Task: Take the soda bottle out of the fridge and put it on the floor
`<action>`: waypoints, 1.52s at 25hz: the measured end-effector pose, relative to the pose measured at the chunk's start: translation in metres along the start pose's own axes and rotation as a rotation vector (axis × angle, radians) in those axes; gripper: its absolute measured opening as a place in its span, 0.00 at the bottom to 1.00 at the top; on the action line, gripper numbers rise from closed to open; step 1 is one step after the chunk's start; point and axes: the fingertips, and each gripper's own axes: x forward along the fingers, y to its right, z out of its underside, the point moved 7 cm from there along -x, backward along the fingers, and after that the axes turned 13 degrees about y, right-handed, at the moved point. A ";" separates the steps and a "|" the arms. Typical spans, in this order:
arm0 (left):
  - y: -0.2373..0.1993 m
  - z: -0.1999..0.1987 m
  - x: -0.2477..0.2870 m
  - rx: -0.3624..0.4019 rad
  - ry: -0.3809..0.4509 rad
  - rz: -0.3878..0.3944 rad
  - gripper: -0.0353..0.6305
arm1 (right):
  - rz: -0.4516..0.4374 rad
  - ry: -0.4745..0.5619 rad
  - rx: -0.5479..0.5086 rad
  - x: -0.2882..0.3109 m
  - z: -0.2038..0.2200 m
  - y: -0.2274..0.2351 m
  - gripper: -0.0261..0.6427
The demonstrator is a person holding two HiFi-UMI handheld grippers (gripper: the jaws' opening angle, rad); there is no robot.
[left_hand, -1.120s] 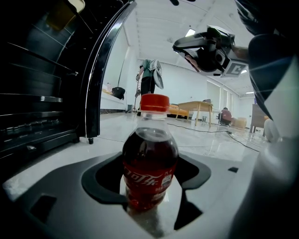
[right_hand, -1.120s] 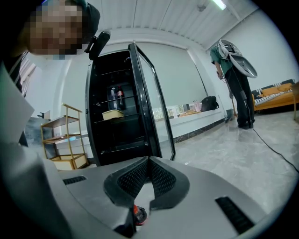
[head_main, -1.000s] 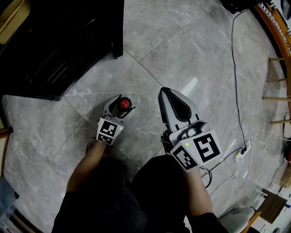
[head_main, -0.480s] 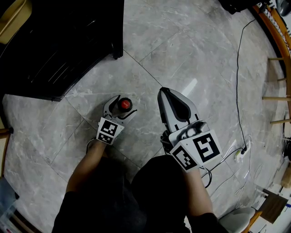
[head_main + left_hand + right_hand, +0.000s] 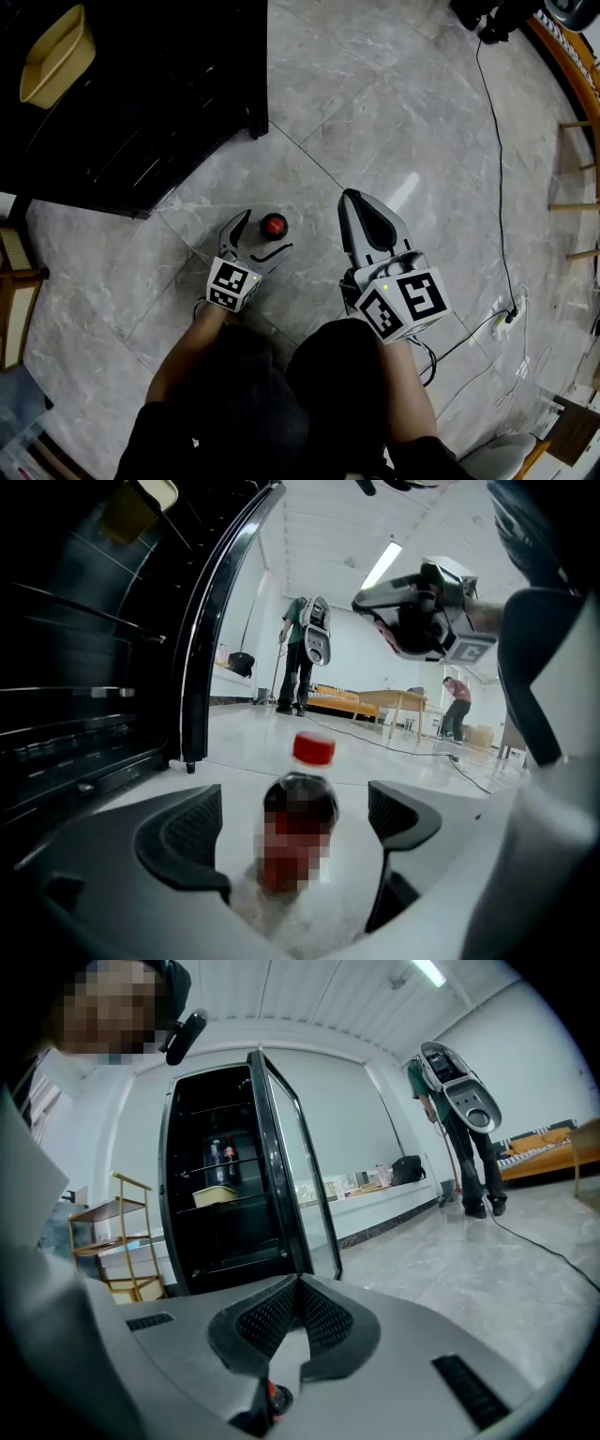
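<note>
The soda bottle (image 5: pixel 274 225), dark with a red cap, stands upright on the grey tiled floor (image 5: pixel 394 103) in front of the black fridge (image 5: pixel 141 94). My left gripper (image 5: pixel 257 240) is open; its jaws have just been opening and stand apart on either side of the bottle without touching it. In the left gripper view the bottle (image 5: pixel 298 829) rises between the two black pads (image 5: pixel 183 832) of the left gripper (image 5: pixel 292 822). My right gripper (image 5: pixel 351 201) hovers to the bottle's right, shut and empty; its right gripper (image 5: pixel 295 1321) pads meet.
The fridge (image 5: pixel 225 1204) stands open, its glass door (image 5: pixel 217 621) swung out, a yellow tub (image 5: pixel 56 56) on a shelf inside. A black cable (image 5: pixel 497 141) runs along the floor at right by wooden furniture (image 5: pixel 574 122). A person (image 5: pixel 298 663) stands far back.
The left gripper's jaws have spread away from the bottle and let it go, drawing back slightly. The bottle stays standing on the floor. The right gripper holds still.
</note>
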 end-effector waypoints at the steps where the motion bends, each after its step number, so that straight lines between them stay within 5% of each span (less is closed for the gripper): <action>1: 0.000 -0.006 -0.002 0.000 0.000 -0.002 0.76 | 0.009 -0.001 0.011 0.001 0.001 0.001 0.07; 10: -0.009 -0.076 -0.022 0.003 0.013 -0.018 0.76 | 0.093 0.006 0.109 0.012 0.000 0.003 0.07; 15: -0.021 -0.152 -0.034 0.004 0.033 -0.041 0.76 | 0.085 -0.002 0.084 0.022 -0.040 -0.023 0.07; 32: 0.044 -0.530 -0.108 -0.070 0.013 -0.011 0.76 | 0.112 -0.140 0.110 -0.010 -0.361 -0.121 0.07; 38: 0.070 -0.635 -0.141 -0.092 0.018 0.001 0.76 | 0.114 -0.191 0.110 -0.031 -0.450 -0.150 0.07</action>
